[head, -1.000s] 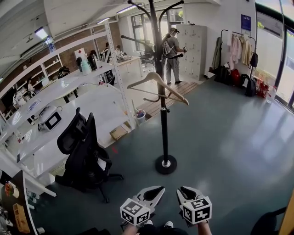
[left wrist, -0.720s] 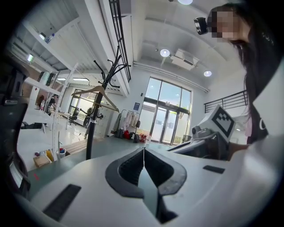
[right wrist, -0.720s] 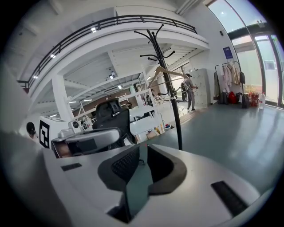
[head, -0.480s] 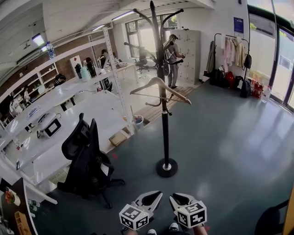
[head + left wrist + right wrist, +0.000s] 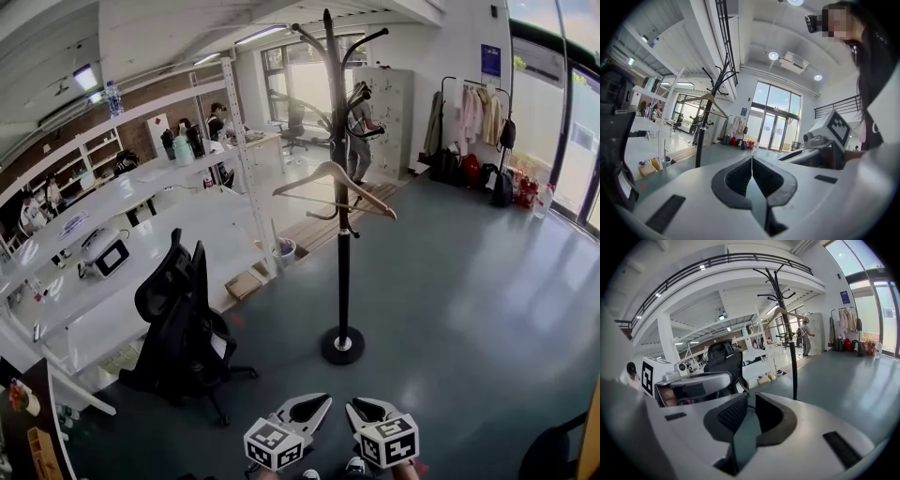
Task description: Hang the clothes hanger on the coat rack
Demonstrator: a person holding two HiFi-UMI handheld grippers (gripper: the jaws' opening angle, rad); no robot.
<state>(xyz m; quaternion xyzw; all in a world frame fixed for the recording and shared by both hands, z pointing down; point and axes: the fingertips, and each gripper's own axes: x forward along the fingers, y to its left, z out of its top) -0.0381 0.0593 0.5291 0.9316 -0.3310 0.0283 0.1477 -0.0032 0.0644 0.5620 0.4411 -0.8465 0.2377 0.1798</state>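
A black coat rack stands on the grey floor a short way ahead of me. A wooden clothes hanger hangs from one of its lower arms, about halfway up the pole. Both grippers are low at the bottom edge of the head view, side by side and well short of the rack. My left gripper is shut with nothing in it, its tips touching. My right gripper is open by a narrow gap and holds nothing. The rack and hanger show far off in the left gripper view, as in the right gripper view.
A black office chair stands left of the rack's round base. White shelving and tables run along the left. A garment rail with clothes is at the back right, and a person stands by the lockers.
Both grippers sit lower in the head view and a little closer together. The view has tilted up slightly. The hanger stays on the rack.
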